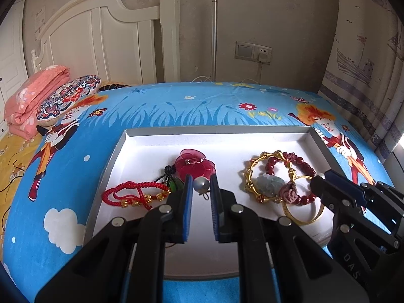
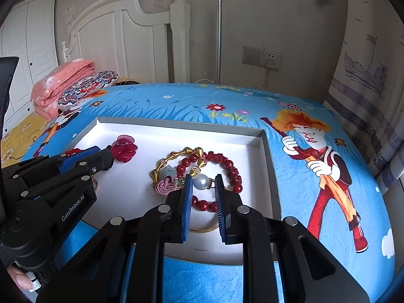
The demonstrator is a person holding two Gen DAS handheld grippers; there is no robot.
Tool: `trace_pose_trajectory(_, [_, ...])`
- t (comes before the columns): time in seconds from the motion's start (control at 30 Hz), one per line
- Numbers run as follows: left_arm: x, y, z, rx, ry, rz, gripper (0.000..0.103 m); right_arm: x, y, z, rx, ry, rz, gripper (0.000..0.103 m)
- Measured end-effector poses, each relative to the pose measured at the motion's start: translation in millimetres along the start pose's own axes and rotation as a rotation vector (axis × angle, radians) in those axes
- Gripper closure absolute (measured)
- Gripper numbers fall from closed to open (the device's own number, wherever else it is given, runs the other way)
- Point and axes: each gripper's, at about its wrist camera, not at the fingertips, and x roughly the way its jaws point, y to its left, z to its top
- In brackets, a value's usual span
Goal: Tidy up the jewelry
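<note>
A white tray (image 1: pixel 151 149) with a grey rim lies on the blue cartoon bedsheet. My left gripper (image 1: pixel 201 178) is shut on a grey pearl earring (image 1: pixel 201 186), whose small wire loop hangs below, just above the tray floor. To the right, my right gripper (image 2: pixel 203 178) is shut on a white pearl earring (image 2: pixel 201 182) with a gold fitting, above the red bead bracelet (image 2: pixel 232 169). In the tray lie a red cord bracelet (image 1: pixel 133 194), a red flower brooch (image 1: pixel 194 162), a gold bamboo-style bracelet (image 1: pixel 255 166), a jade pendant (image 1: pixel 269 186) and a gold bangle (image 1: pixel 303 218).
A black tassel with a green piece (image 1: pixel 171 179) lies beside the brooch, and a pink knitted flower (image 1: pixel 289 193) rests on the bracelets. A folded pink blanket (image 1: pixel 32 96) and a patterned pillow (image 1: pixel 68 96) sit at the far left by the white headboard (image 1: pixel 101 38). A curtain (image 1: pixel 366 75) hangs at right.
</note>
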Motion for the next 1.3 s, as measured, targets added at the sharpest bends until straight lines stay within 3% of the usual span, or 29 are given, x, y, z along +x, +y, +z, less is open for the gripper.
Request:
trace_pose_trajectory(0.23, [4,4,0,-0.021,0.013,0.013,0.086,5,-1,1,0.013,0.017,-0.001,0.084])
trace_pose_trajectory(0.3, [4,5,-1,-0.024,0.014,0.021,0.079,6,-3,1,0.022,0.021,0.000,0.083])
trace_pose_trajectory(0.37, [2,7,-2,-0.030,0.009,0.023,0.060,6,-3,0,0.021,0.020,-0.001,0.077])
trace_pose_trajectory(0.43, [0,8,-2,-0.035,-0.004,0.034,0.055,5,-4,0,0.025,0.017,0.002,0.070])
trace_pose_trajectory(0.6, [-6,9,-1,-0.046,-0.013,0.035,0.045,0,-4,2,0.022,0.007,0.005,0.070])
trace_pose_trajectory(0.7, [-15,9,1,-0.046,-0.039,0.048,0.030,-7,-4,4,0.028,-0.002,0.011,0.069])
trace_pose_trajectory(0.77, [-24,11,2,-0.054,-0.066,0.058,0.017,-14,-5,5,0.033,-0.017,0.009,0.058])
trace_pose_trajectory(0.87, [-37,16,4,-0.064,-0.090,0.073,0.010,-28,-6,7,0.030,-0.042,0.004,0.048])
trace_pose_trajectory(0.97, [-54,22,3,-0.074,-0.115,0.078,0.005,-46,-6,6,0.032,-0.078,0.001,0.034])
trace_pose_trajectory(1.07, [-73,24,-1,-0.068,-0.148,0.084,0.005,-64,-3,2,0.020,-0.108,-0.001,0.027])
trace_pose_trajectory(1.3, [-105,23,-13,-0.025,-0.186,0.090,0.005,-87,3,-6,0.005,-0.109,0.003,0.021])
